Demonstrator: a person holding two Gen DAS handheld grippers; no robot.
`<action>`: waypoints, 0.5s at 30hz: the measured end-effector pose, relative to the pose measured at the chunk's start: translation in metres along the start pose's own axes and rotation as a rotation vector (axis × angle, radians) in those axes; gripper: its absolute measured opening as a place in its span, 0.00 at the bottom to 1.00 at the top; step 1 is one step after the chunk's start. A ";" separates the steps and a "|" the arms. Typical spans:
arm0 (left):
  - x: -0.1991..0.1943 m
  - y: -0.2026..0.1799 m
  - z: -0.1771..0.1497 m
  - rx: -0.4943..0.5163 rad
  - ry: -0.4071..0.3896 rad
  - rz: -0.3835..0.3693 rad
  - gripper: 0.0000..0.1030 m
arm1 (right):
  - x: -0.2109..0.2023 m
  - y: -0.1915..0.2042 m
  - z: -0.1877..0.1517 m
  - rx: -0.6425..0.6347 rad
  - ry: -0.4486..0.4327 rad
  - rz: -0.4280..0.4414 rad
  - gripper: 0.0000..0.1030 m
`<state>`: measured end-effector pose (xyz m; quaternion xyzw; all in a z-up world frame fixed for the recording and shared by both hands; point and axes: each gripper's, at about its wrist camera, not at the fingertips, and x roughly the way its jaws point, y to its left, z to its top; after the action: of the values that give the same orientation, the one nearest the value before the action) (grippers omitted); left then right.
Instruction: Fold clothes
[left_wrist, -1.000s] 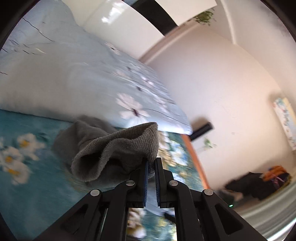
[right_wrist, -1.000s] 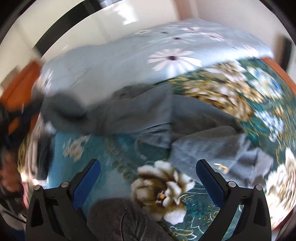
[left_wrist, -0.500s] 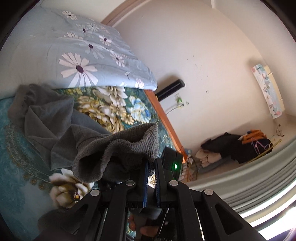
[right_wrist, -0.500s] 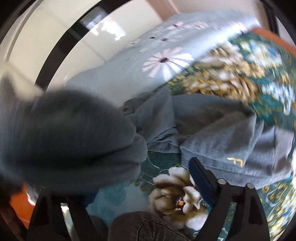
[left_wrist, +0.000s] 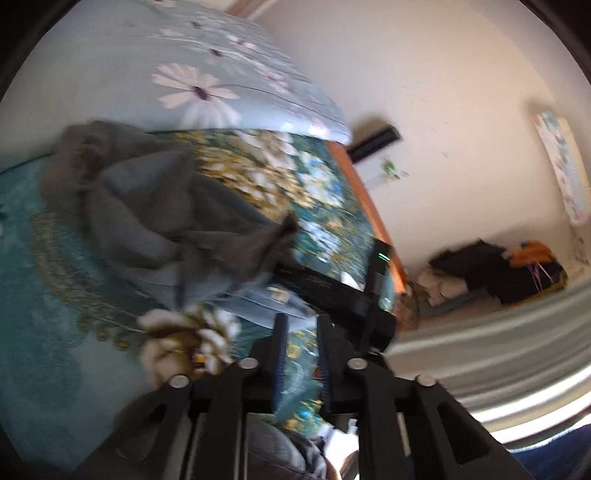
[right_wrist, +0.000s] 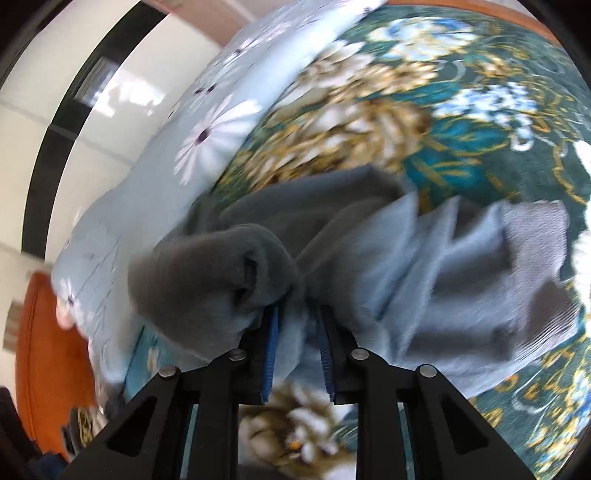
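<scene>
A crumpled grey garment (left_wrist: 159, 214) lies on the teal floral bedspread (left_wrist: 55, 295). My left gripper (left_wrist: 301, 321) hovers just in front of it. Its jaws are opening, and only bedspread shows in the narrow gap. The black housing of the other tool (left_wrist: 332, 295) reaches into the cloth's near edge. In the right wrist view, the grey garment (right_wrist: 443, 266) fills the middle. My right gripper (right_wrist: 298, 310) is closing on a bunch of it, with pale grey fabric filling the gap between the blue pads. A rolled dark cuff (right_wrist: 221, 280) rests against its left finger.
A pale blue daisy quilt (left_wrist: 184, 74) is heaped at the far side of the bed. The bed's orange edge (left_wrist: 369, 206) runs along the right, with a pile of dark clothes (left_wrist: 498, 266) on the floor beyond. An orange surface (right_wrist: 44, 350) sits at the left.
My left gripper let go of the grey cuff and its jaws parted. My right gripper's jaws went from wide apart to closed on grey cloth. Both came down toward the bed.
</scene>
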<state>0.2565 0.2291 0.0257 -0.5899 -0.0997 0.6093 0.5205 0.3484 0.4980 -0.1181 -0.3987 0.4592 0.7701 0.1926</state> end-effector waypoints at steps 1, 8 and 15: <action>-0.005 0.019 0.011 -0.063 -0.029 0.026 0.32 | -0.002 -0.007 0.003 0.020 -0.012 -0.005 0.20; -0.014 0.117 0.082 -0.509 -0.258 0.038 0.55 | 0.006 -0.024 0.009 0.030 0.020 -0.005 0.20; 0.033 0.144 0.141 -0.549 -0.231 0.160 0.63 | 0.013 -0.024 0.013 0.008 0.037 -0.013 0.20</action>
<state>0.0744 0.2603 -0.0606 -0.6412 -0.2722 0.6618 0.2771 0.3508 0.5204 -0.1386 -0.4149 0.4633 0.7595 0.1905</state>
